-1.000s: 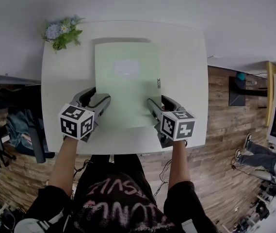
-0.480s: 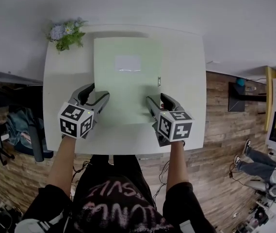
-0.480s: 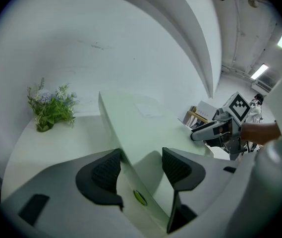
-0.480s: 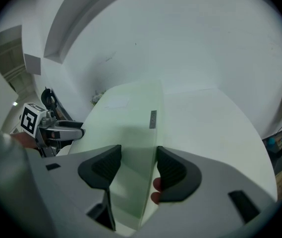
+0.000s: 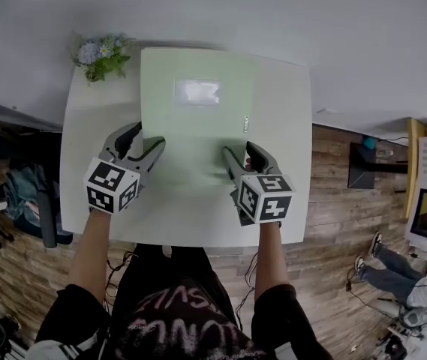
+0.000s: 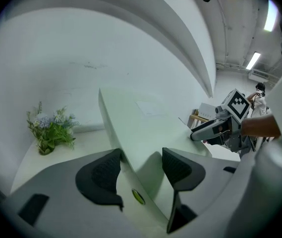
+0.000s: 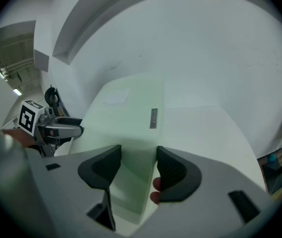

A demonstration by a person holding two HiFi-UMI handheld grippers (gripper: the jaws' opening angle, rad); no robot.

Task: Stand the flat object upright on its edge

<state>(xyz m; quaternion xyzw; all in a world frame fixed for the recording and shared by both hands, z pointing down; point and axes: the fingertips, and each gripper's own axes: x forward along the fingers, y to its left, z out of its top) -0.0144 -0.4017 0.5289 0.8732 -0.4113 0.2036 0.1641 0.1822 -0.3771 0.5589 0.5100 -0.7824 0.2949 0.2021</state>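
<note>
A pale green flat board [image 5: 198, 133] with a white label [image 5: 196, 91] lies lengthwise over the white table [image 5: 288, 126]. Its far end reaches past the table's back edge in the head view. My left gripper [image 5: 145, 137] straddles the board's left edge, and my right gripper [image 5: 241, 152] straddles its right edge. Seen from the left gripper view, the board [image 6: 145, 128] rises at a slant between the jaws of my left gripper [image 6: 141, 167], clear of the tabletop. The right gripper view has the board's thick right edge [image 7: 149, 148] between the pads of my right gripper [image 7: 138, 165].
A small bunch of flowers [image 5: 100, 55] stands at the table's back left corner. A small grey tag [image 5: 246, 126] sits by the board's right edge. Wooden floor, a chair [image 5: 44, 216] and clutter surround the table.
The board has risen toward the head camera and looks larger, its far end now overlapping the table's back edge. Both grippers have moved up and slightly inward with it.
</note>
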